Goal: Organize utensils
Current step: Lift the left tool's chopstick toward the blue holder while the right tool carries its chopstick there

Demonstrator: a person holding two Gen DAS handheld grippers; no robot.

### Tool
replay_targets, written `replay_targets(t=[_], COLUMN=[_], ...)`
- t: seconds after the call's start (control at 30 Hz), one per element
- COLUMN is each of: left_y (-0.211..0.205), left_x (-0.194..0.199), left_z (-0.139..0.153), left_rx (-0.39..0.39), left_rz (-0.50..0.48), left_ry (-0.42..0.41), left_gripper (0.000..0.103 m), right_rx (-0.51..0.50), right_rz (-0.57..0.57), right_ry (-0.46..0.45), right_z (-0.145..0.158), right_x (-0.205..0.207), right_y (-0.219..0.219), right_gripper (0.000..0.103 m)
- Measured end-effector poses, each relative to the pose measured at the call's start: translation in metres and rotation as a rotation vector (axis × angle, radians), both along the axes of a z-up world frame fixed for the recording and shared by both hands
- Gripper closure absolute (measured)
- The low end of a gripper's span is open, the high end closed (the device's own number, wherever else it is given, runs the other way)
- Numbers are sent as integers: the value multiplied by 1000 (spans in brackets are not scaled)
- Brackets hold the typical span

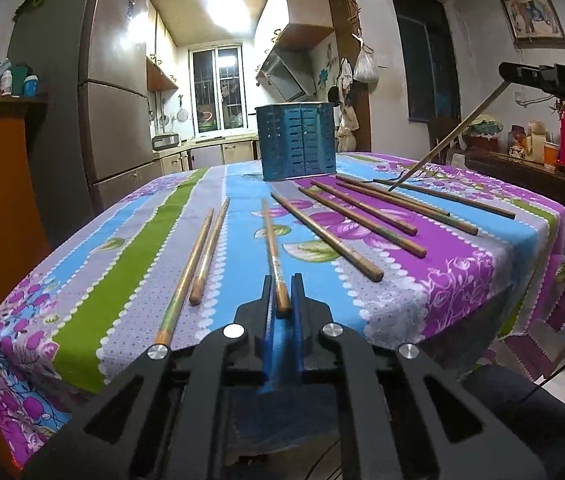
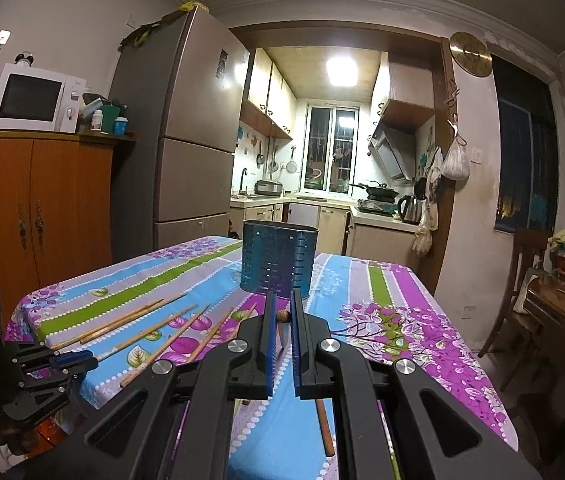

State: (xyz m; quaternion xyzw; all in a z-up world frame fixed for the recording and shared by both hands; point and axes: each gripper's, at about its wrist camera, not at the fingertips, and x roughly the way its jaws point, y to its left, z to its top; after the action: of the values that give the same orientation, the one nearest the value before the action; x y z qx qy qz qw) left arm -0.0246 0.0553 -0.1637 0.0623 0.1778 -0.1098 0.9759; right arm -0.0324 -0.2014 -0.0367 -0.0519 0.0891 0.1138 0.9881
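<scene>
The left gripper point(image 1: 281, 294) pinches one chopstick point(image 1: 272, 248) by its thick end on the table point(image 1: 462, 280). The right gripper point(image 2: 281, 320) clamps another point(image 1: 448, 142), tilted. A grip this near the end could let it pivot and miss the holder point(image 1: 296, 140). Both grippers point slightly downward.

Your utensil holder point(image 1: 296, 141) stands near the table's point(image 1: 130, 248) far edge; the chopsticks point(image 1: 324, 229) lie spread before it toward the near edge.
</scene>
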Motion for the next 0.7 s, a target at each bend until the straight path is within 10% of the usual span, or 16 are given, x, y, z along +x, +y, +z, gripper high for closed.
replay_targets(t=[0.7], left_y=[-36], left_x=[32], left_z=[111], left_rx=[25], left_rz=[-44], left_ry=[-285], left_gripper=[98], right_rx=[-31], right_rz=[21], right_ry=[-97], right_z=[33], right_x=[26], right_y=[-8], right_gripper=[95])
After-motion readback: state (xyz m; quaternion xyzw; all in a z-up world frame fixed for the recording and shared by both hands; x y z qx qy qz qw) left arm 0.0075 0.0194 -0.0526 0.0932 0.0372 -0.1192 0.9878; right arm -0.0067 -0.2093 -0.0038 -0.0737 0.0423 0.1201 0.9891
